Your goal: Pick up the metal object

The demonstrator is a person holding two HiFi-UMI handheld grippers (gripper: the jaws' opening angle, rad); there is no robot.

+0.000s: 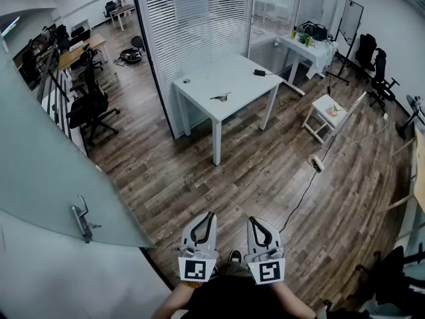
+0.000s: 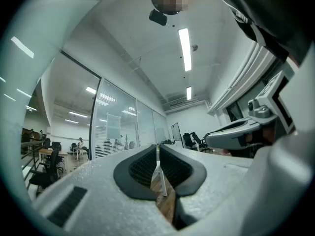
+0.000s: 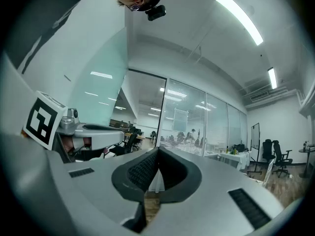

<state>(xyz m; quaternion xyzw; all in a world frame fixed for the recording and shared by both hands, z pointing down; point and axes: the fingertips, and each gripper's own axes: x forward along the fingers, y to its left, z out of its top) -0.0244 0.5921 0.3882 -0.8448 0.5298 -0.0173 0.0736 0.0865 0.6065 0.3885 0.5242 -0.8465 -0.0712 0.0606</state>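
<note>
The metal object [image 1: 220, 98] is small and thin and lies on the white table [image 1: 232, 78] across the room, far ahead of both grippers. My left gripper [image 1: 211, 215] and right gripper [image 1: 252, 220] are held side by side close to my body, pointing level toward the table. The left gripper [image 2: 158, 151] is shut, pads meeting at the tips with nothing between them. So is the right gripper [image 3: 158, 154]. Each gripper view shows the other gripper alongside.
A small round item [image 1: 186, 81] and a black device [image 1: 259, 72] also lie on the table. A glass partition with blinds [image 1: 199, 25] stands behind it. A frosted glass door [image 1: 60, 178] is at my left. A white stool [image 1: 329, 115] and a power strip [image 1: 317, 163] are on the wooden floor to the right.
</note>
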